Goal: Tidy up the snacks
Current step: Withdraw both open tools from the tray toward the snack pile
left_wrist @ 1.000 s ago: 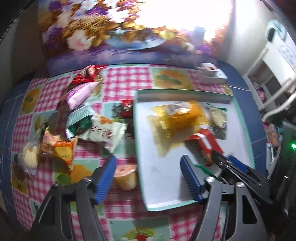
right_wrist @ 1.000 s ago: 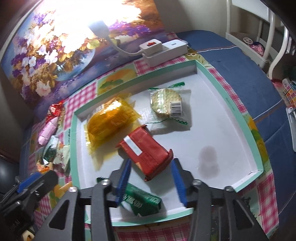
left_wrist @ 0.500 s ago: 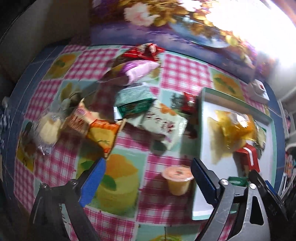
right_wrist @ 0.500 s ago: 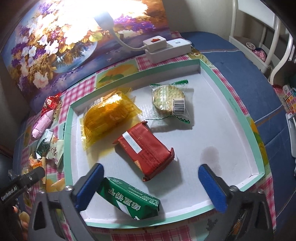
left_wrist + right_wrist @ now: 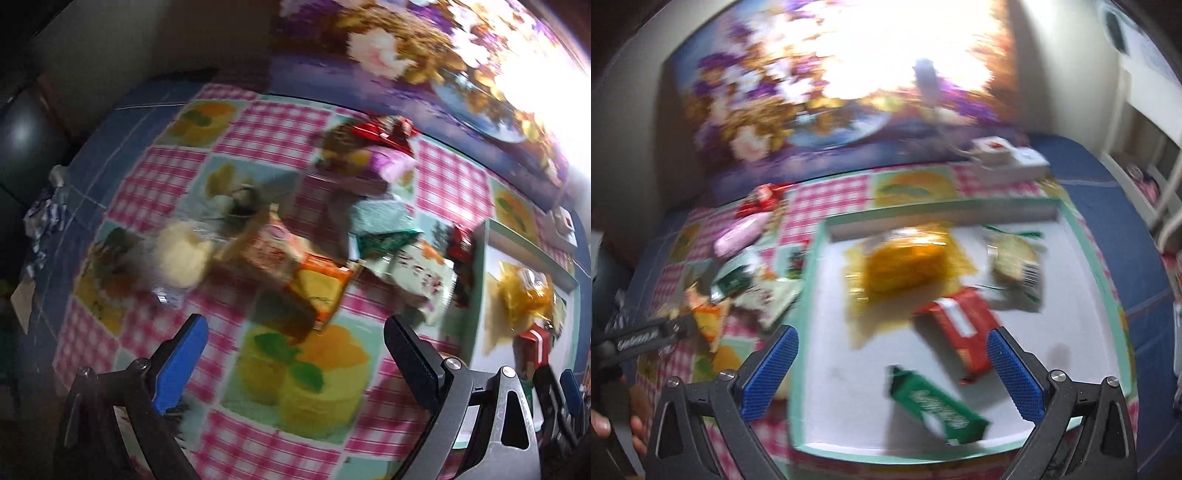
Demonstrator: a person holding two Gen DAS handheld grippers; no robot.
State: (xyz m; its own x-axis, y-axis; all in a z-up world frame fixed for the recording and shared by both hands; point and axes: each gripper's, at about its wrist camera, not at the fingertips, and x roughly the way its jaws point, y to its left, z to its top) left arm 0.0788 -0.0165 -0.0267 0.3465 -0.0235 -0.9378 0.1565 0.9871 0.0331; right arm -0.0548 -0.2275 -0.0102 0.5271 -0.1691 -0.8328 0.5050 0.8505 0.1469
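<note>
left gripper point(image 5: 291, 354) spread wide, empty, over the loose pile of bright crinkly snack packets point(image 5: 314, 266), probably picking | right gripper point(image 5: 892, 363) wide, nothing held | shallow mint-rimmed white tray point(image 5: 809, 295) collects the sorted ones, green foil bar point(image 5: 938, 406) lies there

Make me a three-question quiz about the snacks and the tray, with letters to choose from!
1. Where is the green pack?
A. in the tray
B. on the checked cloth
C. in a gripper

2. How many snacks lie in the tray?
A. two
B. four
C. six

3. How is the right gripper?
A. shut on a snack
B. open and empty
C. shut and empty

Answers:
1 A, it lies on the tray's white floor near the front rim.
2 B, yellow, red, green and a clear-wrapped cracker.
3 B, its blue pads stand wide apart with nothing between them.
</note>
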